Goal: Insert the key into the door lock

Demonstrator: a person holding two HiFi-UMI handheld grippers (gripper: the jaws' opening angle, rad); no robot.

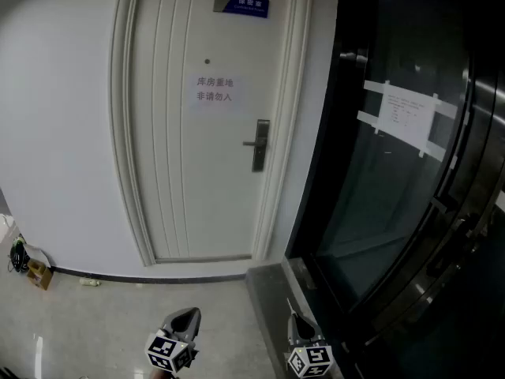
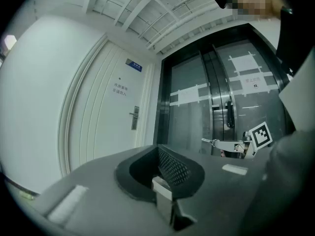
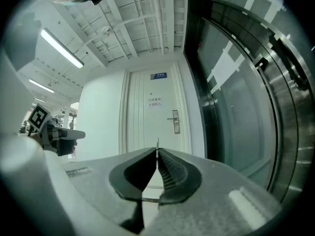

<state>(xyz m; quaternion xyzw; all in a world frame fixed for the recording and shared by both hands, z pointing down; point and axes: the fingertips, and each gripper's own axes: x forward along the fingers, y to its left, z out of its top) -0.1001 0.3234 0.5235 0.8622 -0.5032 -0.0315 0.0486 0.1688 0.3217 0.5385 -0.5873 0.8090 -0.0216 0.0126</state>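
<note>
Pinching a thin key (image 3: 157, 142) between closed jaws, the right gripper (image 3: 157, 150) points level toward a white door (image 3: 147, 127) at the far side of a pale floor (image 1: 118, 322). Only the key's tip shows beyond the jaw tips. The door lock (image 3: 175, 122), a dark upright plate with a lever handle, sits at the door's right edge, well apart from the key and slightly to its right. To the left, the left gripper (image 2: 158, 147) is also held level, its jaws together with nothing between them, equally far from the door. Each gripper carries its marker cube (image 1: 170, 354) at the near end. On the door, a paper notice (image 1: 215, 90) hangs at mid-height, left of and above the lock, and a blue sign (image 1: 245, 5) is fixed near the top. Right of the door frame stands a dark glass wall (image 1: 371, 212) with a sheet of paper (image 1: 406, 115) taped across it. At the far left, a small box (image 1: 38, 275) rests on the floor against the white wall.
</note>
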